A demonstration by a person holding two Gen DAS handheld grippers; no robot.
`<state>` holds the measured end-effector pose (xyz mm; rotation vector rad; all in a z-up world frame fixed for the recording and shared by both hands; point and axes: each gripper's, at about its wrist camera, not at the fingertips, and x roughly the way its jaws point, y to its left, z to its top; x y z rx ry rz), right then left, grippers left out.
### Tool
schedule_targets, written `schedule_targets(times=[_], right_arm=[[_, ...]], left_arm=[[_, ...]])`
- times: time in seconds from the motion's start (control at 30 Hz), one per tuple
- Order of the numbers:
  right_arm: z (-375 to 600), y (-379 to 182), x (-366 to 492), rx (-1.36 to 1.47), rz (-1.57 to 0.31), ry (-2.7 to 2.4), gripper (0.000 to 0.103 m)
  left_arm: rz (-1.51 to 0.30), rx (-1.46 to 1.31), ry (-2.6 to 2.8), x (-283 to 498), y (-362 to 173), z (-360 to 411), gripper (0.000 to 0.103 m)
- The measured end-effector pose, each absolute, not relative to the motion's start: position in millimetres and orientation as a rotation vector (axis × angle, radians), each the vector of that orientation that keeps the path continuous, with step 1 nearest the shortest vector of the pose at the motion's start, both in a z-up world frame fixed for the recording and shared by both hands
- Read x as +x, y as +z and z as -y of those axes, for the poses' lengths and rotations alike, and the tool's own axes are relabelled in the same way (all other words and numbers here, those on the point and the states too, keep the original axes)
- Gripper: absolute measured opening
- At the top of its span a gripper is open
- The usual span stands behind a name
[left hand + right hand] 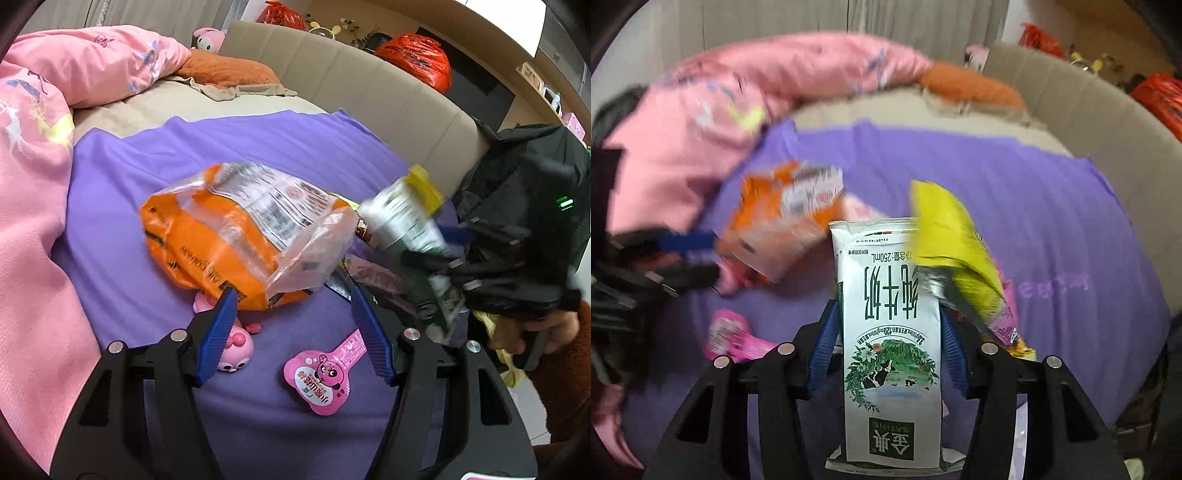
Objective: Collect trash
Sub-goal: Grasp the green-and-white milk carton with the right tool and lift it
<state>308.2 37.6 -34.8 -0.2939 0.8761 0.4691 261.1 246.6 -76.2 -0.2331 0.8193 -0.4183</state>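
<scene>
Right tool (890, 354) clamps the white-and-green milk carton (892, 332); left tool (291, 332) gapes wide and empty over the purple bedsheet (147, 206).

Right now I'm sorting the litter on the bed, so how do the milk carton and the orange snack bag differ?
The milk carton is a stiff white box with green print; the orange snack bag is soft, crumpled plastic, partly clear. The milk carton sits clamped in the right hand-held gripper; the orange snack bag lies loose on the purple sheet, beyond the open left hand-held gripper. Both look like discarded packaging.
</scene>
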Motion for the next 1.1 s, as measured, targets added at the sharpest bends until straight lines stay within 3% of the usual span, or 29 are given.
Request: schedule_targets(times=[0.43, 0.7, 0.9, 1.1], right_arm=[[-0.3, 10.5, 246.4, -0.128, -0.669, 0.466, 0.050], [23.0, 4.4, 223.6, 0.013, -0.669, 0.545, 0.050], [54.6, -7.2, 201.1, 0.056, -0.654, 0.494, 0.050], [78.9, -5.6, 195.3, 0.072, -0.627, 0.450, 0.050]], left_arm=[[-0.720, -0.380, -0.308, 259.1, -59.8, -284.9, 0.061], [-0.810, -0.120, -0.456, 239.2, -67.3, -214.3, 0.064], [-0.949, -0.092, -0.418, 239.9, -97.1, -193.0, 0.064], [-1.018, -0.033, -0.551, 222.2, -89.7, -163.0, 0.064]])
